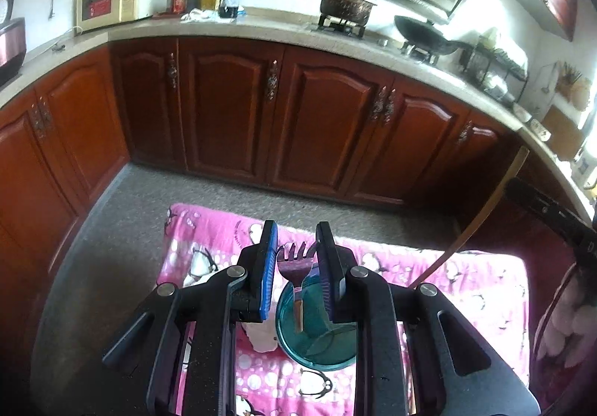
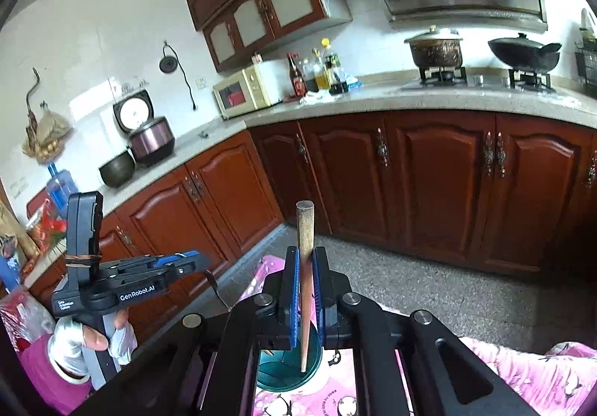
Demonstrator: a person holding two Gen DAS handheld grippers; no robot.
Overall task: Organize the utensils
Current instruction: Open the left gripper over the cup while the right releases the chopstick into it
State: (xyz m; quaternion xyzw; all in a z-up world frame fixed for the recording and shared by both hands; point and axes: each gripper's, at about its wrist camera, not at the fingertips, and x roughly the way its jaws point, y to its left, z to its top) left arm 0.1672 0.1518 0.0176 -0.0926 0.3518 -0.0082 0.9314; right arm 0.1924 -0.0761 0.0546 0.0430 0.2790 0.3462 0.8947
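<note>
Left wrist: fork (image 1: 294, 266) above teal cup (image 1: 317, 345)

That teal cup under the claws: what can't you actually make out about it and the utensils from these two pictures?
- Teal cup: left wrist view, rim partly hidden by the left claw; right wrist view, mostly hidden by the right claw.
- Fork: handle's lower end blurs into the cup, so resting or lifted is unclear.
- Wooden stick: whether its tip touches the cup's bottom is unclear.

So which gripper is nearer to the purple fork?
Left. The left gripper has the purple fork between its jaws, over the teal cup. The right gripper stands apart, off to one side, its jaws shut on a wooden stick.
</note>
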